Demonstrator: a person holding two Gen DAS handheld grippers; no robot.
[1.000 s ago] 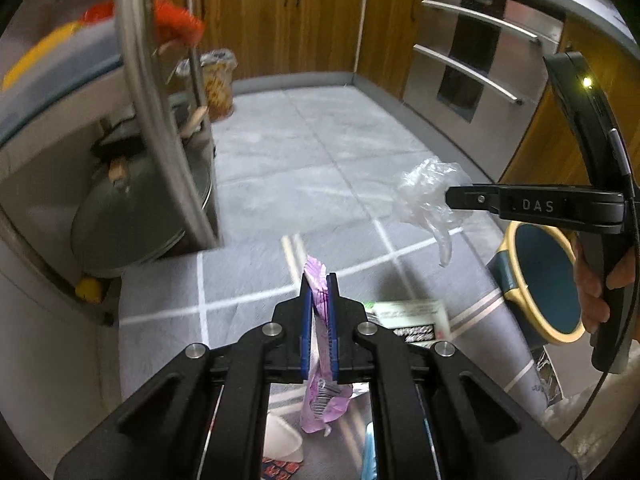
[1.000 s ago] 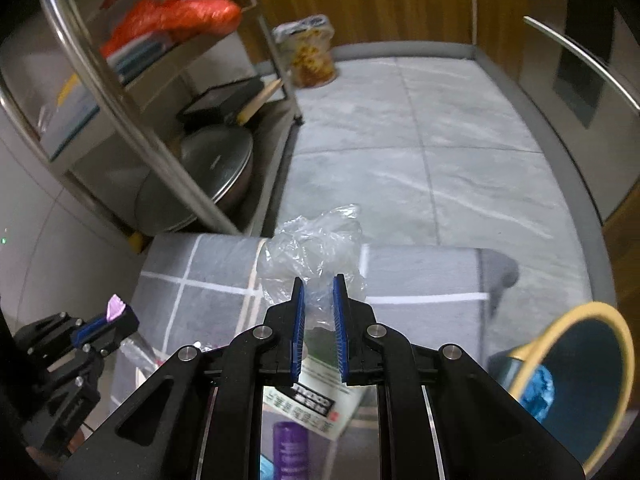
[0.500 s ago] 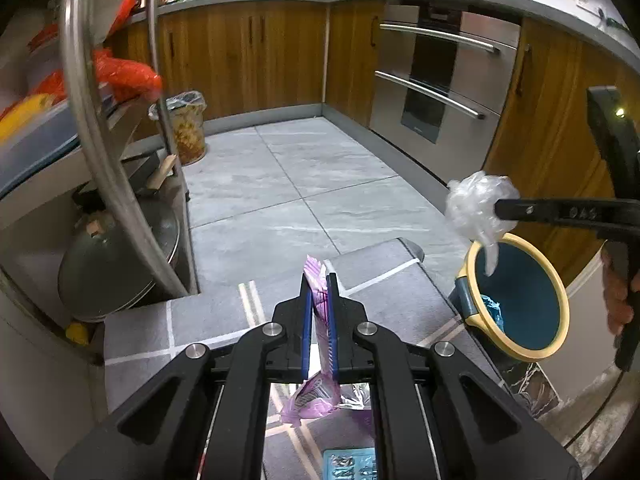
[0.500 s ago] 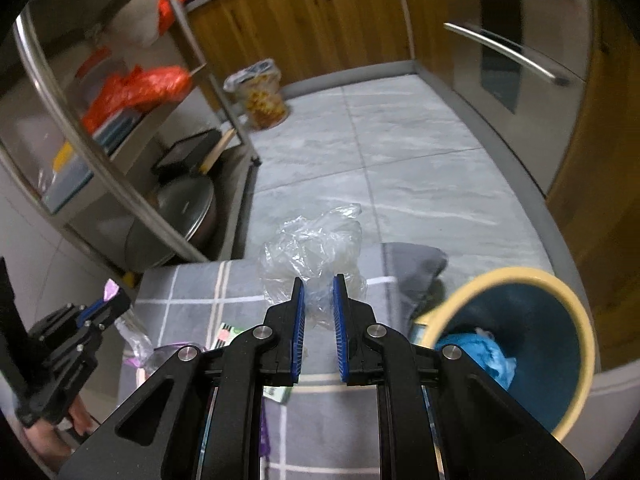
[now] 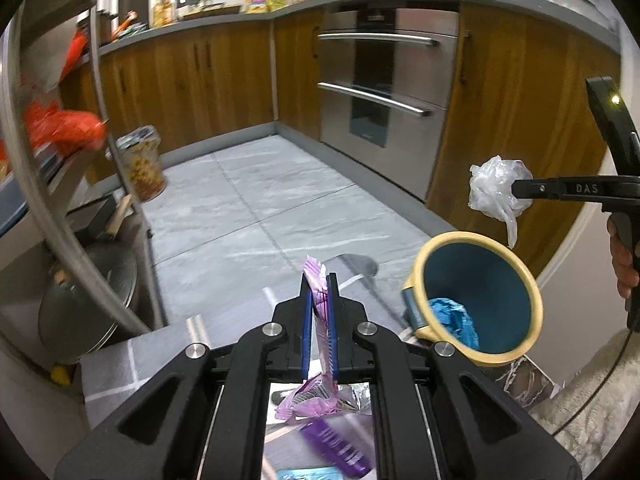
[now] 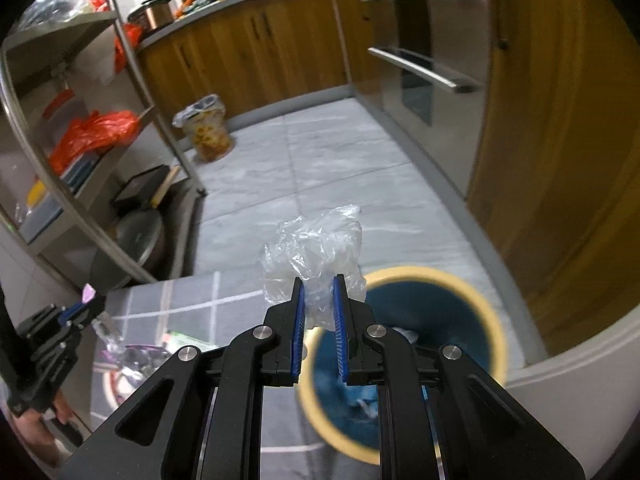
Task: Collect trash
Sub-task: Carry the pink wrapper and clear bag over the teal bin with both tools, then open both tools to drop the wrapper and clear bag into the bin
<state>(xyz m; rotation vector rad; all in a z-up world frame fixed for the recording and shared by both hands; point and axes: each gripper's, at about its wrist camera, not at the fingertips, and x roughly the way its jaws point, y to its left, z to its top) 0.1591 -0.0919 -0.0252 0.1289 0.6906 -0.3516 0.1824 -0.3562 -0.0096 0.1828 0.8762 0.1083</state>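
Kitchen floor: one bin [image 5: 520,354], two grippers, each gripping one wrapper.

Both wrist views look steeply down at the floor, sharing the bin [image 5: 478,300] [image 6: 404,364] close below.

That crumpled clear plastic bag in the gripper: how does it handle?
The clear plastic bag, clamped in the right hand-held gripper, is probably floppy: a loose tail dangles in the left wrist view. It looks very light, so it may drift rather than drop straight into the bin.

plastic bag [image 6: 316,248]: clear, crinkled | wrapper [image 5: 318,300]: glossy purple | cabinets [image 5: 200,80]: wood
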